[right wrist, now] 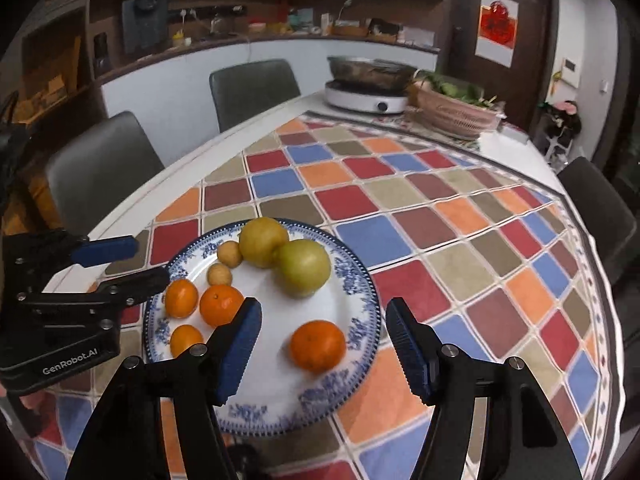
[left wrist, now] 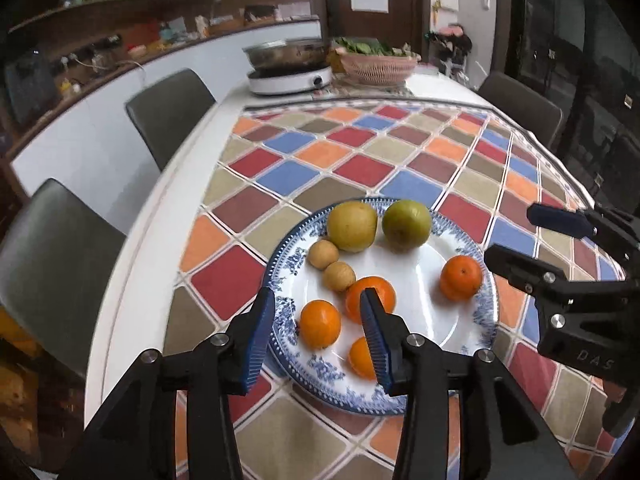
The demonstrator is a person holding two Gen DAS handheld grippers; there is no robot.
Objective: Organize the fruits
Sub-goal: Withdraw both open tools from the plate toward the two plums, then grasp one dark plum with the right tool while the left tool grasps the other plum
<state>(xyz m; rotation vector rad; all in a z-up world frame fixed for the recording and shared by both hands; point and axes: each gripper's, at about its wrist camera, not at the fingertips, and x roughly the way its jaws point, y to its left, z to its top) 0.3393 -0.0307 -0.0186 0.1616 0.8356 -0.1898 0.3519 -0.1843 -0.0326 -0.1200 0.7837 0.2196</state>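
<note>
Dim, soft, fisheye-warped dark edges

My left wrist camera looks down along the left claw (left wrist: 318,336) from the near-left edge of the plate (left wrist: 472,320), close over it. My right wrist camera looks from the plate's (right wrist: 360,280) near-right side past the right claw (right wrist: 324,346). Both face the far end of the worktop (left wrist: 140,240), sharing plate, cloth and cooker (left wrist: 290,78), and each catches the other claw.

Blue-rimmed plate (right wrist: 362,304) held four tangerines (right wrist: 318,345), two yellow-green pears (right wrist: 304,267), two small tan longans (right wrist: 229,254).
</note>
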